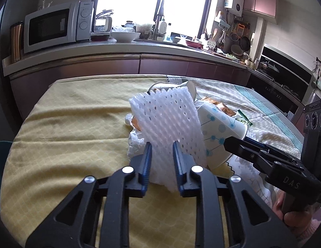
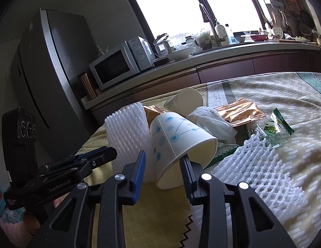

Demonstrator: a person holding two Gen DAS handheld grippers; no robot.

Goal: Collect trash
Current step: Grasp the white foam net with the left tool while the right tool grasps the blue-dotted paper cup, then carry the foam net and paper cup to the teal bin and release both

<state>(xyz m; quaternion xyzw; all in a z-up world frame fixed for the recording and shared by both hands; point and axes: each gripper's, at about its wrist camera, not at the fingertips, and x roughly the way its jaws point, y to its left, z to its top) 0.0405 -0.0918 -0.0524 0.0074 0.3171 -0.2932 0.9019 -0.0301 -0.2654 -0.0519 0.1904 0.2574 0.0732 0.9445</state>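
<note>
1. Trash sits heaped mid-table on the cloth [image 1: 73,111]: a foam net [image 1: 166,119] standing upright, a dotted paper cup [image 2: 181,140] tipped on its side, a second cup [image 2: 187,100] behind, crumpled tissue [image 2: 212,119], a gold wrapper [image 2: 241,112], a green wrapper [image 2: 278,124] and a second net [image 2: 259,165] lying flat.
2. Left gripper [image 1: 161,144] has its blue pads pressed into the lower edge of the upright net, squeezing the soft foam between them.
3. Right gripper [image 2: 162,159] straddles the cup wall at the rim, one finger [image 2: 186,165] inside the mouth and the other outside; the pads look closed on the wall, though how firm the bite is I cannot tell.
4. Net: foam crushes and springs, so I judge a deep bite near the edge best, then a straight lift so it does not drag the tissue beside it.
5. Cup: thin paper dents easily; keep the pinch on the rolled rim, where it is stiffest, and lift along the cup's tilt.
6. Both tools work close together and the cup leans against the net; raising one first should avoid them catching on each other.
7. No bin shows in either view, so where to carry the pieces cannot be told.
</note>
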